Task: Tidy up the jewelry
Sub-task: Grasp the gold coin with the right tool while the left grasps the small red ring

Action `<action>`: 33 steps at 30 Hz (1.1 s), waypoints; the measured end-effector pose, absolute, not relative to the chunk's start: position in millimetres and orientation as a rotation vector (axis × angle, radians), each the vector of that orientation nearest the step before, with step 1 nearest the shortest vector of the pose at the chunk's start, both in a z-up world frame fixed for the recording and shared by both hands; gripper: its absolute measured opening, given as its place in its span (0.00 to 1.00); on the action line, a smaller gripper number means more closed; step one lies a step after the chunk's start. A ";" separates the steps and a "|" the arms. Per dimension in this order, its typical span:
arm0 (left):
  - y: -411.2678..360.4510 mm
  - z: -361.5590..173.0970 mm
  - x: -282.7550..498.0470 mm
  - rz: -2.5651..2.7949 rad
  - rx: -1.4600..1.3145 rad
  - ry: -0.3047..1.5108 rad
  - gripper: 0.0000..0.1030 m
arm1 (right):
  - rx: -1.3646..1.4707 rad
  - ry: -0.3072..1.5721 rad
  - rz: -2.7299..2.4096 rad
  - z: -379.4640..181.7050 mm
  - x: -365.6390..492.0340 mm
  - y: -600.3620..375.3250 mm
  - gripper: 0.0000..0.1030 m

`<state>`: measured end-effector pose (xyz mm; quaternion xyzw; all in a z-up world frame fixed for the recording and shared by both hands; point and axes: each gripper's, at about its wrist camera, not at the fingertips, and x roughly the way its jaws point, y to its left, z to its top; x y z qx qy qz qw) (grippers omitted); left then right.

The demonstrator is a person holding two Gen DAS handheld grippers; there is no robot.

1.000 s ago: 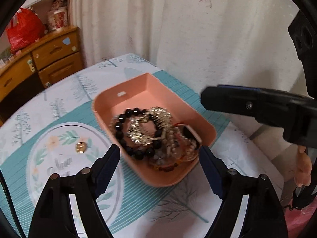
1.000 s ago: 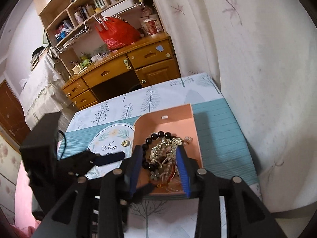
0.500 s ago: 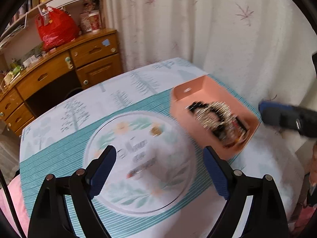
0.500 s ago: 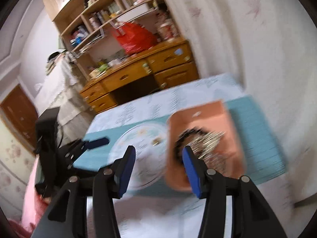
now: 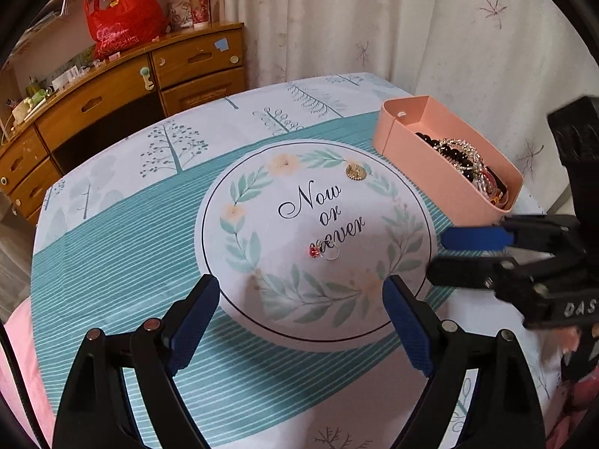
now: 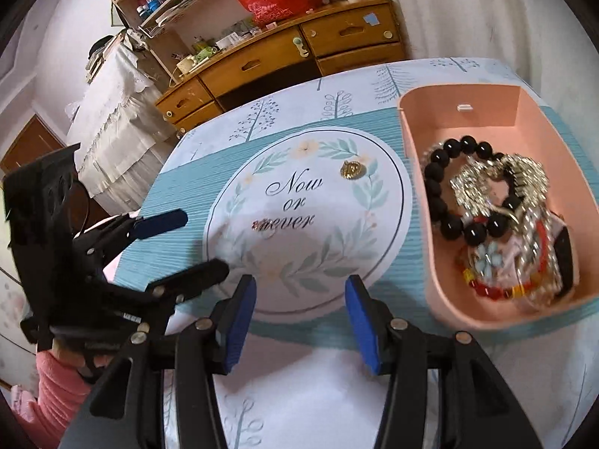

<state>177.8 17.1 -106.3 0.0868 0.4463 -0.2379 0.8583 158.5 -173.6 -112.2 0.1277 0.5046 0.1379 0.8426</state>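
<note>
A pink tray [image 5: 430, 172] [image 6: 419, 202] stands at the right of the table, holding a black bead bracelet [image 6: 445, 194], gold chains [image 6: 498, 183] and other tangled pieces. On the round printed design lie a small ring with a red stone [image 5: 324, 250] [image 6: 262, 226] and a gold pendant [image 5: 355, 171] [image 6: 350, 169]. My left gripper [image 5: 299, 321] [image 6: 194, 243] hangs open over the design's near edge with nothing between its fingers. My right gripper [image 6: 299, 321] [image 5: 443, 256] is open too and empty, near the tray's left side.
The teal and white tablecloth [image 5: 112, 243] covers the table. A white curtain [image 5: 374, 18] hangs behind it. A wooden desk with drawers [image 5: 112, 89] and a red bag [image 5: 119, 18] stand beyond the far edge. A pink sleeve [image 6: 48, 393] shows at the lower left.
Both grippers have swung left, away from above the tray toward the round design. The ring and pendant have come into the middle of both views. The right jaws stand wider.
</note>
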 end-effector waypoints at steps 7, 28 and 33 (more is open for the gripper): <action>4.3 -119.3 189.0 -0.509 0.215 0.951 0.85 | 0.221 1.053 0.261 -119.7 176.2 -167.3 0.48; -18.9 -127.2 203.9 -0.558 0.251 0.910 0.33 | 0.037 1.006 0.070 -127.4 241.1 -158.8 0.46; -17.9 -128.1 199.0 -0.583 0.242 0.882 0.22 | -0.048 1.002 0.027 -129.9 245.3 -152.8 0.43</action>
